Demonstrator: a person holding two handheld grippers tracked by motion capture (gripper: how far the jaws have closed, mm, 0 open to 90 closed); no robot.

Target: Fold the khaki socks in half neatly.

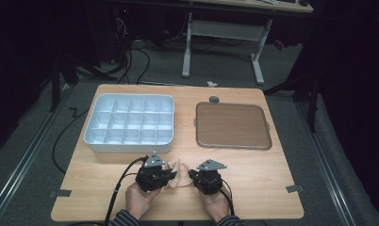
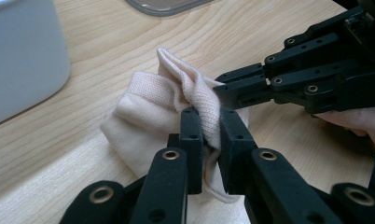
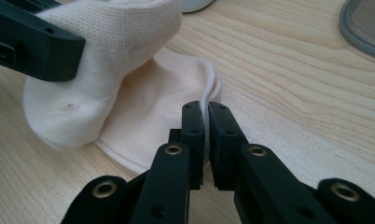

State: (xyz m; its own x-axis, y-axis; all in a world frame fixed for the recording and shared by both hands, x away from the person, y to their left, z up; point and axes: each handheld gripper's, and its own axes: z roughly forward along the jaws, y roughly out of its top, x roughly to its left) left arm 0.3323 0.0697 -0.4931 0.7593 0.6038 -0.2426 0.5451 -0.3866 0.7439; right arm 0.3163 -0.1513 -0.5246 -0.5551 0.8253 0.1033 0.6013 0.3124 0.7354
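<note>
Cream knit sock [image 2: 176,100], soft and bunched on the wooden table [image 1: 253,174]: my left gripper [image 2: 210,140] and right gripper [image 3: 206,126] each pinch its fabric. White compartment box [image 1: 129,123] beyond.

A light wooden table [image 1: 253,188] is set on grey carpet [image 1: 32,155]. Behind it, a desk with a white frame [image 1: 223,35] is seen. Black cables [image 1: 131,56] are strewn on the floor there. The room's edges are lost in darkness.
</note>
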